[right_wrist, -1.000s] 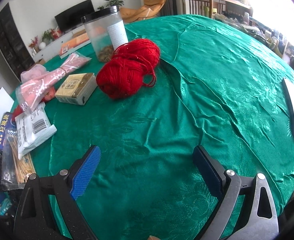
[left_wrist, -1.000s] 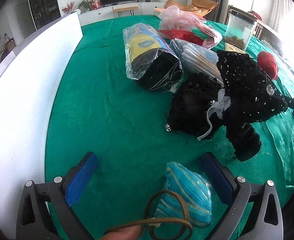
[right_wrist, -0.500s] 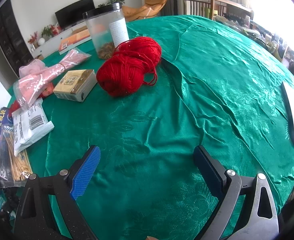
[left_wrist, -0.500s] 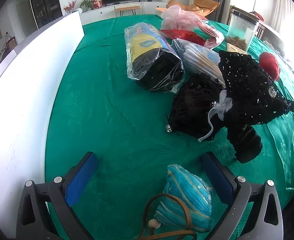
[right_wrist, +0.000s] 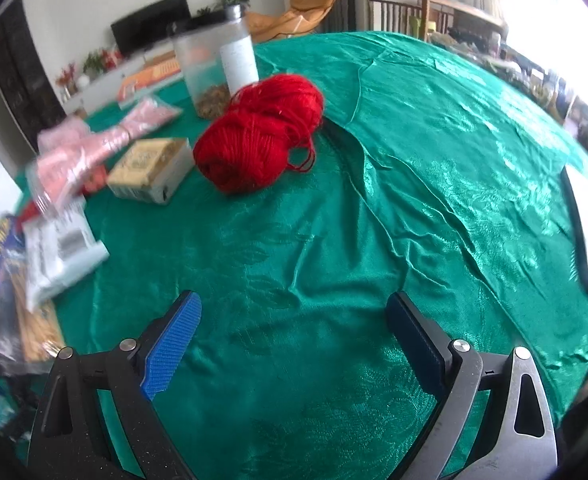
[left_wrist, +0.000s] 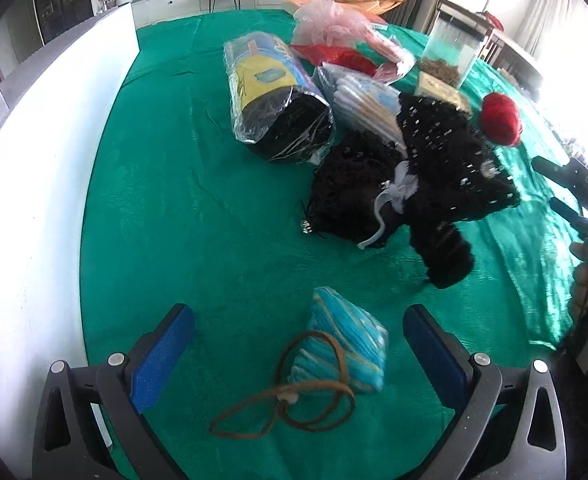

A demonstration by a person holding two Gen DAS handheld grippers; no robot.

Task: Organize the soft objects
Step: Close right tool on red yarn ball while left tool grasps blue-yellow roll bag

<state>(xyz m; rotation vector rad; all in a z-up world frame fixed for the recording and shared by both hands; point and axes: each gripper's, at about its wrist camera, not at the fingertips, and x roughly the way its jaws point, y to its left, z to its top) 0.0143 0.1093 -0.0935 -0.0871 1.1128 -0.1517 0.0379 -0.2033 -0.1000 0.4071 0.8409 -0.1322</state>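
The left tongs [left_wrist: 298, 344] stand wide open above the green-clothed table [left_wrist: 182, 208], gripping nothing; between the 2 blue pads lies a striped blue pouch [left_wrist: 348, 346] with a brown cord [left_wrist: 294, 400] looped across it and trailing onto the cloth toward the camera, the pouch lying free of both pads. Beyond it sits a heap of black knitted fabric [left_wrist: 414, 176] with a white ribbon [left_wrist: 394, 200] tied at its middle, and a dark rolled piece [left_wrist: 446, 256] at its near right end. Just behind the heap are a plastic-wrapped bundle [left_wrist: 274, 108] with a yellow label, a clear bag of flat pale items [left_wrist: 362, 96], and a pink mesh bag [left_wrist: 334, 32] farther back. A white panel [left_wrist: 34, 184] runs along the table's left edge. The right tongs [right_wrist: 294, 332] are likewise spread wide and hold nothing, hovering over a bare stretch of wrinkled cloth. A red yarn ball [right_wrist: 258, 132] rests well ahead of them, with a small tan box [right_wrist: 150, 164] just to its left and a clear lidded jar [right_wrist: 214, 72] right behind it. At the far left of the right wrist view, blurred packets [right_wrist: 58, 248] lie on the cloth.
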